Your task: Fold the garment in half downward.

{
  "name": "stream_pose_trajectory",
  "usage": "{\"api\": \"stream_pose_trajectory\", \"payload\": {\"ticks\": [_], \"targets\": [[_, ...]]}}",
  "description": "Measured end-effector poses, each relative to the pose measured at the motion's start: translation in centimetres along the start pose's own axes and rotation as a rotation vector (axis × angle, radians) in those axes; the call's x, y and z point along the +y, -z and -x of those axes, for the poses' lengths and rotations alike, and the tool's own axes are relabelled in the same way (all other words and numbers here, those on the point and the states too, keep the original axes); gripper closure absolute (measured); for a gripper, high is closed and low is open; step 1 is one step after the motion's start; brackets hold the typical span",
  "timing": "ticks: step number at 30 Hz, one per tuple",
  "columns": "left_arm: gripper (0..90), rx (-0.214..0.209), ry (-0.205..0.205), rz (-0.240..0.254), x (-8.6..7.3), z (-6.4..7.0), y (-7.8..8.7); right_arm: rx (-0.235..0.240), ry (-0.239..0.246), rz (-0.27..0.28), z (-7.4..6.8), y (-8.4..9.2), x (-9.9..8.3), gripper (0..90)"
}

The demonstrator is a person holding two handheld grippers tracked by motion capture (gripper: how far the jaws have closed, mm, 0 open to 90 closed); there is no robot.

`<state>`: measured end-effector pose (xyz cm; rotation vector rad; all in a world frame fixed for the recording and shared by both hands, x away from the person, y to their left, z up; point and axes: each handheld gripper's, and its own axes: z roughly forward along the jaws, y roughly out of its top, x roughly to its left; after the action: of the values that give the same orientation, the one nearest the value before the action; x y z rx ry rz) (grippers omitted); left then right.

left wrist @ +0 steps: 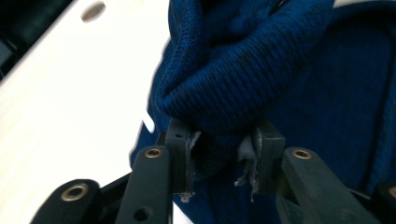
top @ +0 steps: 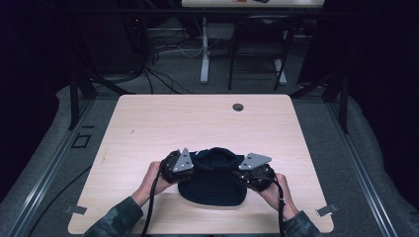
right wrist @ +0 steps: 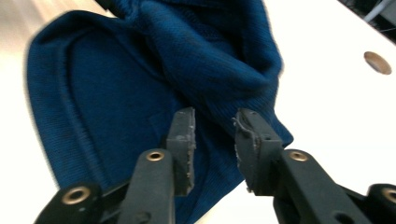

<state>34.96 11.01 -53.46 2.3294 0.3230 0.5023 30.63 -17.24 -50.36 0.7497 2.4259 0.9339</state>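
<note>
High view — I'm working a dark blue knit hat (top: 211, 186) at the near edge of the table (top: 148, 123), between my two grippers.

Left gripper (left wrist: 223, 156) is standing part open with the hat's ribbed fold bulging between its pads — whether they're pressing it, I cannot tell. Right gripper (right wrist: 214, 140) is standing open over the cloth, pads not pinching anything.

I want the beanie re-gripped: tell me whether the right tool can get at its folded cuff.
Probably yes. The right tool already has the beanie's folded cuff lying between its parted jaws, with nothing in the way; the pads look just clear of the knit.
</note>
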Motion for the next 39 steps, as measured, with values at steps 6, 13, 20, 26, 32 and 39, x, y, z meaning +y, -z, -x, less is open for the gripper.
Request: {"api": "stream_pose_trajectory", "payload": {"ticks": [6, 13, 20, 26, 32, 39], "targets": [[40.7, -0.034, 0.058, -0.012, -0.6, 0.4, 1.4, 0.007, -0.072, 0.045, 1.0, 1.6, -0.7, 62.4], [34.5, -0.028, 0.074, 0.045, -0.1, 0.6, 4.4, -0.005, -0.143, 0.078, 2.1, 0.7, 0.1, 59.2], [34.0, 0.034, 0.147, 0.085, 0.9, -1.3, 4.6, 0.022, -0.179, 0.077, 2.4, -2.0, 1.4, 54.1], [28.0, -0.008, 0.225, 0.004, 0.6, -1.6, 0.4, 0.062, -0.17, 0.02, 1.3, -3.9, 0.9, 51.4], [23.4, -0.024, 0.213, -0.069, -0.5, -0.1, -2.2, 0.085, -0.163, -0.053, 0.2, -5.0, -0.8, 45.4], [19.5, -0.01, 0.206, -0.088, -2.0, 0.7, -2.7, 0.069, -0.129, -0.072, -0.3, -5.4, -2.5, 38.9]]}}
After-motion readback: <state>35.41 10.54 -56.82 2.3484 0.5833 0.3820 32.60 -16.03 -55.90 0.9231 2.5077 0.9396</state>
